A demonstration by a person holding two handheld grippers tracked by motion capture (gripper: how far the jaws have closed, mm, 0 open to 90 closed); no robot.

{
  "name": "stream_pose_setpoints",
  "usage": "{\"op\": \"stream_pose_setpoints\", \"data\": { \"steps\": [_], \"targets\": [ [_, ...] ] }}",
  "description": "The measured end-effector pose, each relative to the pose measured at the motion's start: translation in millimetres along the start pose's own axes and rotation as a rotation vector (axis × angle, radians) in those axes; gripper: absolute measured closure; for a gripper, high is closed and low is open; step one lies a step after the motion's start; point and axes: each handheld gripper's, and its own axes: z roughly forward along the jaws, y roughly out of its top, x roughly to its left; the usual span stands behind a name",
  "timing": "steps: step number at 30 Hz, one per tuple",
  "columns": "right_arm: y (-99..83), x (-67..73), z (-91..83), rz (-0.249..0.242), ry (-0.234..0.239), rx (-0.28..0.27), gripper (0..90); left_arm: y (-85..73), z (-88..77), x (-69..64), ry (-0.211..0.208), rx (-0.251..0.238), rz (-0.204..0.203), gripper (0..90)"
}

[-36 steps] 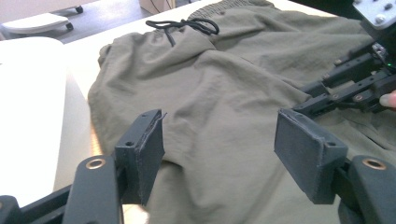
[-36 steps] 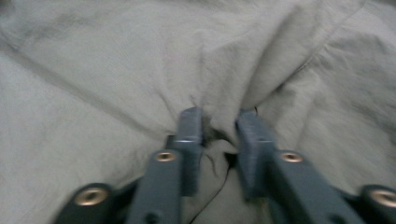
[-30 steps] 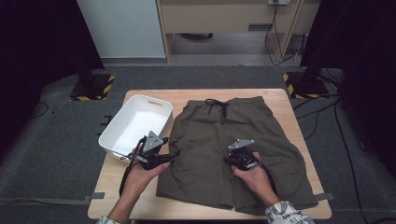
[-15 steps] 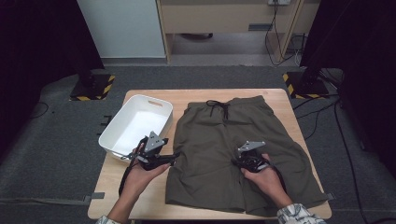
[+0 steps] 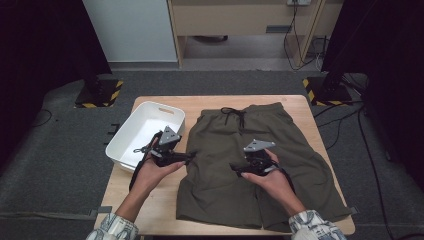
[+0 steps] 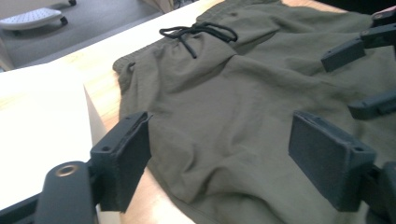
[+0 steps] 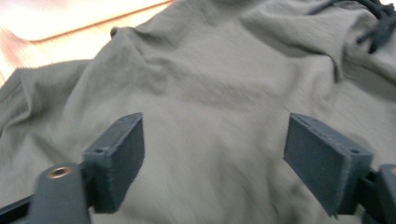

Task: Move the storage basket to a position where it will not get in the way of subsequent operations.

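Observation:
Olive-green shorts (image 5: 250,135) lie flat on the wooden table (image 5: 150,200), the black drawstring (image 5: 235,115) at the far waistband. My left gripper (image 5: 189,156) hovers at the shorts' left edge, pointing right. In its own view the left gripper (image 6: 224,154) is open, the fabric (image 6: 233,102) lying below the pads. My right gripper (image 5: 236,168) hangs over the middle of the shorts, pointing left. The right gripper (image 7: 219,154) is open above the cloth (image 7: 210,84). Both pairs of jaws have just been opening, with nothing pinched between them.
A white tray (image 5: 142,132) stands at the table's left, just behind my left hand. Grey carpet surrounds the table, with stand bases marked in yellow and black (image 5: 97,92) and cables (image 5: 350,120) on the floor beyond. A cabinet stands at the back.
The right gripper has let go of the fabric, lifted and moved a little left. The left gripper has shifted away from me and to the right. Both sets of jaws stand wider.

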Motion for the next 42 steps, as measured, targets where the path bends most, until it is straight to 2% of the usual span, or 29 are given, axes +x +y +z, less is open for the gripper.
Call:
{"op": "stream_pose_setpoints", "data": {
  "steps": [4, 8, 12, 17, 22, 27, 32, 42],
  "targets": [
    [6.8, 10.6, 14.3, -0.005, 0.002, 0.016, 13.9, 0.6, 8.3, 8.6, -0.002, 0.030, -0.019, 13.7],
    [12.6, 21.7, 26.3, 0.000, 0.017, 0.026, 10.2, -0.6, 10.0, 15.6, 0.002, 0.031, -0.047, 11.2],
    [18.6, 33.6, 35.0, -0.022, 0.037, 0.043, 9.1, -1.5, 7.7, 24.5, 0.015, 0.035, -0.062, 8.7],
    [25.8, 47.4, 42.6, -0.038, 0.073, 0.058, 9.9, 2.9, 1.0, 34.3, 0.029, 0.039, -0.060, 7.5],
    [27.6, 65.0, 50.4, -0.073, 0.095, 0.068, 12.9, 5.3, -0.9, 42.0, 0.036, 0.055, -0.056, 7.4],
    [27.0, 79.9, 56.2, -0.108, 0.122, 0.103, 13.1, 6.5, -1.5, 43.9, 0.033, 0.059, -0.053, 7.4],
    [25.4, 87.3, 57.2, -0.137, 0.142, 0.126, 11.2, 6.2, -1.0, 44.2, 0.041, 0.069, -0.051, 7.7],
    [25.5, 93.5, 56.3, -0.133, 0.154, 0.129, 8.1, 9.9, 2.3, 43.0, 0.036, 0.080, -0.046, 8.1]
  ]
}}
